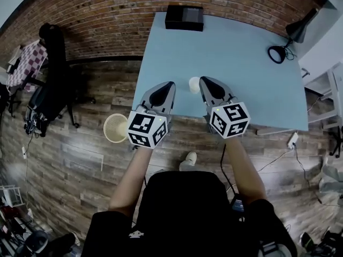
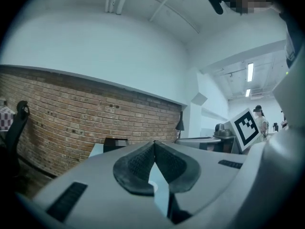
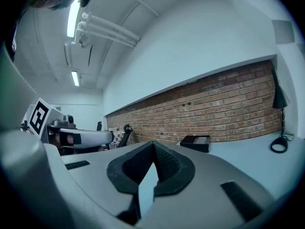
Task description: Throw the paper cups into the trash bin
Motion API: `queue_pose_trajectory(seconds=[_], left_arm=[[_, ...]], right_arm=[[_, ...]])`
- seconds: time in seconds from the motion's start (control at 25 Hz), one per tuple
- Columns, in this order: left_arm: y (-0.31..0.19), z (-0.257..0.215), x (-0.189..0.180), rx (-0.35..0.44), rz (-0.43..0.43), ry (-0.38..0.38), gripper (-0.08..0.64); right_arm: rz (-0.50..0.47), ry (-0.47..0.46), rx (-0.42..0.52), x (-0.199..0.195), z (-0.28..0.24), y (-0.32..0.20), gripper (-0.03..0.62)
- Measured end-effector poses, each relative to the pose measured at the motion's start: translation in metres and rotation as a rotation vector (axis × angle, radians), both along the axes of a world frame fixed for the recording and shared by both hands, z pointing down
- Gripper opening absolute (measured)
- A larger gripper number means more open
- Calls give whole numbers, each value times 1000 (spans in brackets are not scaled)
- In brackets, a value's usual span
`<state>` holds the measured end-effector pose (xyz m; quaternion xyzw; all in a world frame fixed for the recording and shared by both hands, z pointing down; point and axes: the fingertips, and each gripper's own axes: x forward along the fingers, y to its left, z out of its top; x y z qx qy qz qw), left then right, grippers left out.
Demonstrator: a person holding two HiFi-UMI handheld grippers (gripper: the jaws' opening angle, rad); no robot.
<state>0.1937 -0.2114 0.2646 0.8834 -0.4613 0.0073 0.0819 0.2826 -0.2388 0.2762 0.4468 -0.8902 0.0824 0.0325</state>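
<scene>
A white paper cup (image 1: pixel 194 84) stands near the front edge of the light blue table (image 1: pixel 241 63). It sits between my two grippers and touches neither. My left gripper (image 1: pixel 169 84) hangs just left of the cup, over the table's front left corner; its jaws meet at the tips with nothing in them (image 2: pixel 154 143). My right gripper (image 1: pixel 204 80) is just right of the cup, also shut and empty (image 3: pixel 153 143). The cream mesh trash bin (image 1: pixel 115 128) stands on the wooden floor left of the table, beside my left gripper's marker cube.
A black box (image 1: pixel 184 17) lies at the table's far edge against the brick wall. A black desk lamp (image 1: pixel 289 39) occupies the far right corner. A black office chair (image 1: pixel 51 74) stands on the floor at left. A power strip (image 1: pixel 292 140) lies under the table's right end.
</scene>
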Motion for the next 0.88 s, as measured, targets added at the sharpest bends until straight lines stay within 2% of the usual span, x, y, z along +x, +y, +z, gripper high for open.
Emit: queue_pose_trajectory(seconds=[0.2,0.56,0.76,0.88], left_arm=[[-3,6,0,-12,-43,-19,8],[-7,28,-3,-64,-68,-1,8],[-18,43,-6,-85,-32,-15,8],[-26,50,-11,-99,-17,4,8]], right_arm=[[-33,15,-35,5,19,-12,3],[-37,58,-107,11,54,-22,3],[-19,85,-158,10,78,-30,3],[-15,125,-176,7,91,-36,3]])
